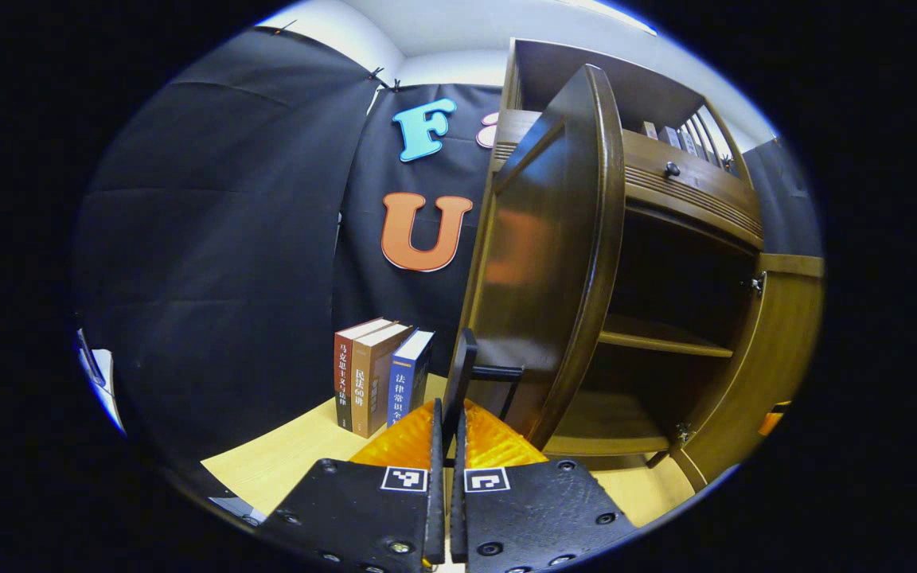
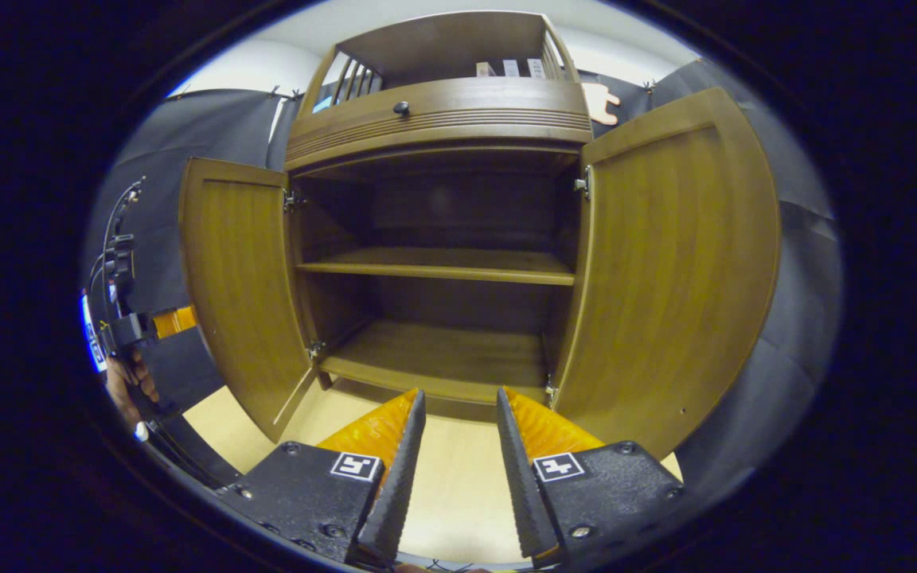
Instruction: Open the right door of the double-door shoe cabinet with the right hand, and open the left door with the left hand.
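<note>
My left claw [image 1: 446, 446] is clenched on the black handle [image 1: 462, 374] of the left door [image 1: 538, 263], both fingers pressed to the bar, which rises just ahead of the tips. The door stands swung wide, its edge turned toward me and its dark outer face on my left. Past it I see into the cabinet [image 1: 689, 199].

My right claw [image 2: 457, 430] is released, the fingers spread with bare desk [image 2: 458, 477] between them, and it grasps nothing. It sits in front of the cabinet's middle, apart from both doors. The right door [image 2: 673, 270] is swung open to the right of this claw, showing its inner face; in the right gripper view the left door's inner face is at the left, also open. At that view's far left edge a hand [image 2: 128, 382] holds the other claw, just beside the left door.

Inside the cabinet I count two levels: one shelf [image 2: 442, 264] across the middle and the bottom board [image 2: 435, 358]. I see nothing lying on either. Above the opening runs a drawer front with one small round knob [image 2: 401, 107], and on top is an open rack with a few book-like things, too small to count.

On the desk, left of the left door, three books [image 1: 379, 370] stand upright side by side against the black cloth.
</note>
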